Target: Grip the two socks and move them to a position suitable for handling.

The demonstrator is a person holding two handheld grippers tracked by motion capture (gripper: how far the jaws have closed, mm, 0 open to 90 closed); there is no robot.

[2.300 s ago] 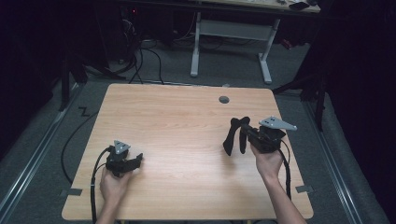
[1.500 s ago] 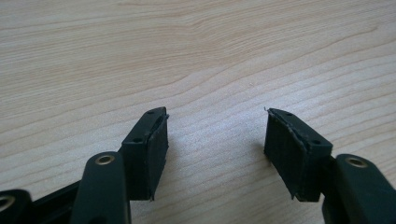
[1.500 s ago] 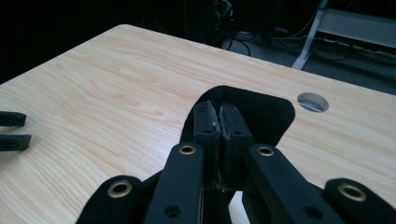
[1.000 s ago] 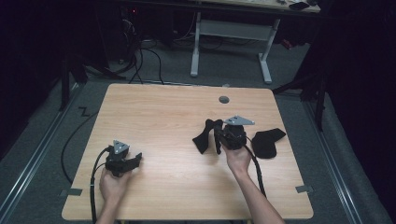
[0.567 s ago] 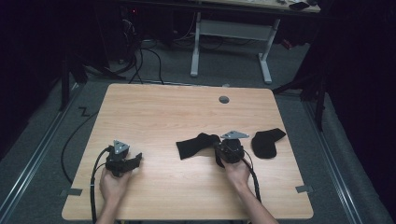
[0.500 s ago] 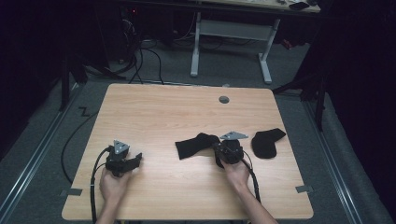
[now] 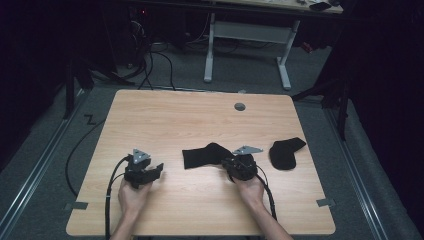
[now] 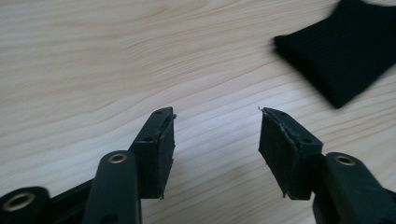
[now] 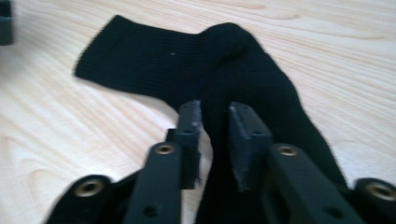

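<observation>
Right gripper view shows the right gripper (image 9: pixel 212 123) with jaws just parting off the black sock (image 9: pixel 243 79) now flat on the table (image 9: pixel 56 135), apparently released, while the left gripper (image 8: pixel 215 135), narrowing but open and empty, nears the cuff.

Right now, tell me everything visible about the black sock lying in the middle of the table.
The black ribbed knit sock lies flat and limp on the light wooden table, bent at the heel into a shallow angle. Its straight cuff end points toward the left tool, which is apart from it. Its foot end runs under the right tool, whose jaws have just been opening and now straddle the fabric with a narrow gap, the pads seemingly not pressing. A second dark sock lies separately to its right.
</observation>
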